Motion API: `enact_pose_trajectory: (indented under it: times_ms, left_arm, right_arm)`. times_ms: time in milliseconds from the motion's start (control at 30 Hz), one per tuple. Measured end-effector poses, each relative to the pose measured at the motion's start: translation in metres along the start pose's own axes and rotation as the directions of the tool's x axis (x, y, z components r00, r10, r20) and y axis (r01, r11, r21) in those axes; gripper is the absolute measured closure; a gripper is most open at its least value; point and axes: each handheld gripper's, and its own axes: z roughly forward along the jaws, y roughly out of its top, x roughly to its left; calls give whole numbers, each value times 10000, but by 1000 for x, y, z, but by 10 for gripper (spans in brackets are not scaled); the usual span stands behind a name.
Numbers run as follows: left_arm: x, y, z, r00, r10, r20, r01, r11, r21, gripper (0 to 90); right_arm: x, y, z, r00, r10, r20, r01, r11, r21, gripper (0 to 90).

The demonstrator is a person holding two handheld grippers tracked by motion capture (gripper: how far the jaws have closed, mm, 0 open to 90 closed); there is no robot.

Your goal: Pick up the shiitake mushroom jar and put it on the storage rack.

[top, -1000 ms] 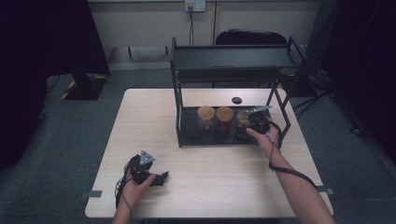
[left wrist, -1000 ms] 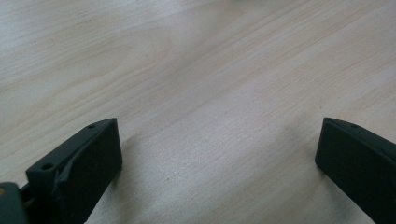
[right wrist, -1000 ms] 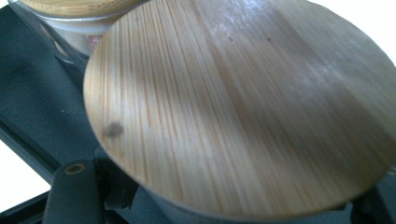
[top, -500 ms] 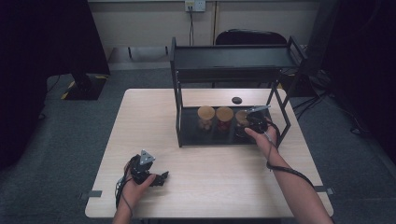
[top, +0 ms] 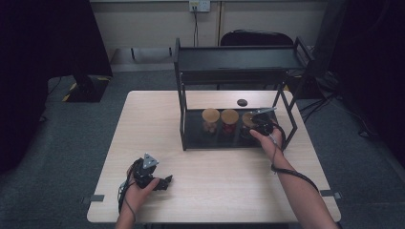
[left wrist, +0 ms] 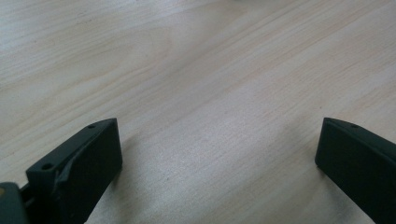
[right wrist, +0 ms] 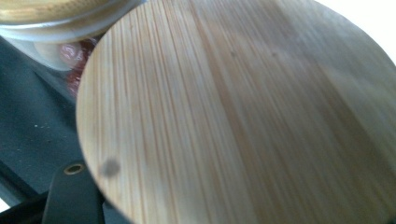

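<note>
1. The right tool (top: 259, 125) reaches the rightmost glass jar with round bamboo lid (right wrist: 243, 112) on the black metal rack's lower shelf (top: 191, 138); its grip I cannot tell.
2. The left tool (top: 165, 181) rests released on the pale wooden table (top: 215, 191), spare.

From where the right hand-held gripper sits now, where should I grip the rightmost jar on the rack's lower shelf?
Probably around the rightmost jar's glass body, just under its round wooden lid, coming level from the rack's open front: the top shelf blocks a descent.

Three wooden-lidded jars (top: 229, 120) on one black rack (top: 234, 59); one small, possibly round, dark object (top: 242, 102).
</note>
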Motion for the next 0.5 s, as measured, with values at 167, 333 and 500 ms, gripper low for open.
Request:
enact_pose_trajectory:
  times_ms: [167, 333, 500]
  left_arm:
    - [0, 0, 0, 10000, 0, 2, 0, 10000, 0, 2]
    - [0, 0, 0, 10000, 1, 2, -1, 10000, 1, 2]
    - [0, 0, 0, 10000, 2, 1, -2, 10000, 1, 2]
  right_arm:
    - [0, 1, 1, 9999, 56, 87, -55, 10000, -27, 257]
    - [0, 2, 3, 9998, 32, 186, -31, 10000, -48, 256]
    - [0, 3, 4, 9997, 62, 223, -61, 10000, -39, 256]
